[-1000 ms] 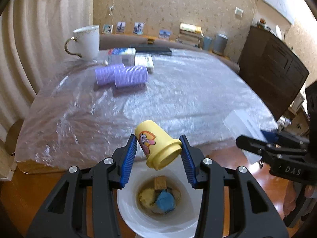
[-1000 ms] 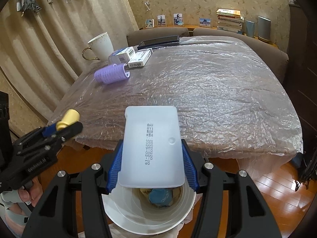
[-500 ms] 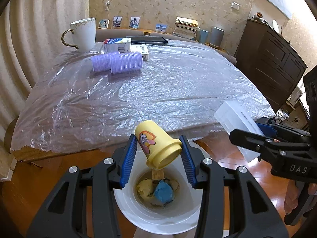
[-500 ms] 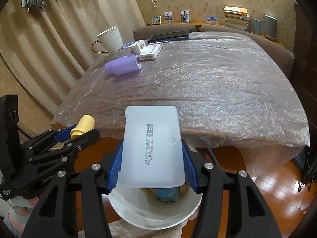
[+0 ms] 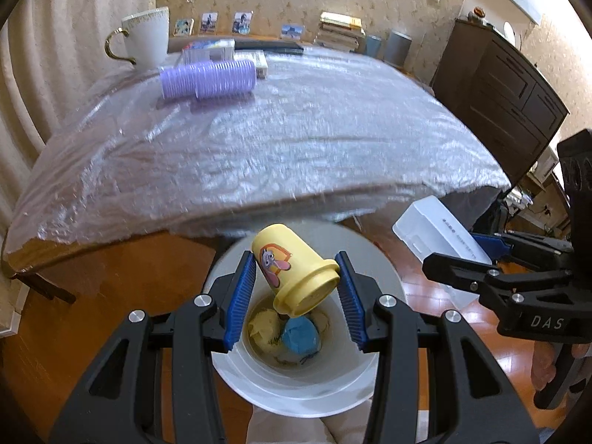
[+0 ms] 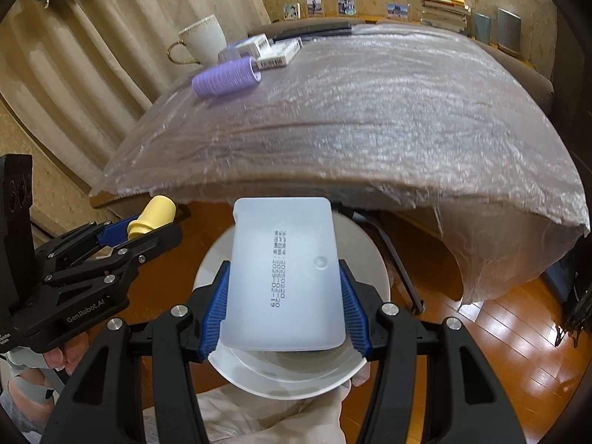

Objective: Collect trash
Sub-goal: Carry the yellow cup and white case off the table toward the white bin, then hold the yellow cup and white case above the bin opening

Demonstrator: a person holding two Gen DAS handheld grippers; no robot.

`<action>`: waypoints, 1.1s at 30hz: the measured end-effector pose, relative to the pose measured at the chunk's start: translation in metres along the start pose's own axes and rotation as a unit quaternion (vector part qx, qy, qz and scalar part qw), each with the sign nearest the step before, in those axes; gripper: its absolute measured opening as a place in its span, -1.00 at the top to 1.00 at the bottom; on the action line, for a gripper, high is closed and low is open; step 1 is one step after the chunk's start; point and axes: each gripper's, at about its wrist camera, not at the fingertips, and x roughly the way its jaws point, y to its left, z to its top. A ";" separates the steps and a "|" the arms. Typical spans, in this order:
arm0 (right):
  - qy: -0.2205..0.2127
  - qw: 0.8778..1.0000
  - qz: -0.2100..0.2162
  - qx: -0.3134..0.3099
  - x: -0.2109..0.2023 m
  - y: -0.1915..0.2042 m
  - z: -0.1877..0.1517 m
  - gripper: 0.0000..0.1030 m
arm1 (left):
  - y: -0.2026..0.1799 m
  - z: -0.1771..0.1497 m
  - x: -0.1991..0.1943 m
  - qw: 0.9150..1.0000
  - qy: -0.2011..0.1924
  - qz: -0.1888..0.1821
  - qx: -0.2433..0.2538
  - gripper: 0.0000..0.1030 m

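Observation:
My left gripper (image 5: 296,288) is shut on a yellow plastic cup (image 5: 292,270) with a cartoon print, tilted over a white trash bin (image 5: 296,396). The bin holds yellow and blue crumpled pieces (image 5: 299,335). My right gripper (image 6: 283,303) is shut on a flat translucent white plastic box (image 6: 283,273) held over the same bin (image 6: 281,381). The right gripper and its box also show in the left wrist view (image 5: 440,236). The left gripper with the cup shows in the right wrist view (image 6: 151,218).
A table (image 5: 259,140) under plastic film stands just beyond the bin. At its far left are purple ribbed rollers (image 5: 209,81), a white mug (image 5: 146,40), small boxes (image 6: 273,51) and a dark flat device. A dark cabinet (image 5: 499,88) stands at right. The floor is wood.
Both grippers have moved down and back from the table edge, so the bin sits more fully under the cup and the box. Both holds are unchanged.

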 end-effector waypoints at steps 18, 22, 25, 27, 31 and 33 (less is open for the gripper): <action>0.045 0.999 0.005 -0.006 0.038 -0.009 -0.017 -0.05 | -0.002 -0.026 0.038 0.998 0.058 0.016 0.005 0.12; 0.050 0.999 -0.004 -0.010 0.044 -0.007 -0.018 -0.05 | -0.003 -0.030 0.047 0.997 0.069 0.019 0.008 0.12; 0.051 0.998 -0.015 -0.016 0.049 -0.006 -0.018 -0.05 | -0.003 -0.033 0.053 0.997 0.077 0.022 0.007 0.12; 0.053 0.998 -0.021 -0.019 0.051 -0.006 -0.019 -0.05 | -0.002 -0.035 0.056 0.996 0.083 0.024 0.007 0.12; 0.057 0.997 -0.035 -0.027 0.058 -0.006 -0.020 -0.05 | 0.001 -0.038 0.063 0.995 0.093 0.030 0.011 0.12; 0.059 0.997 -0.038 -0.028 0.061 -0.005 -0.021 -0.05 | 0.003 -0.039 0.066 0.995 0.097 0.031 0.011 0.12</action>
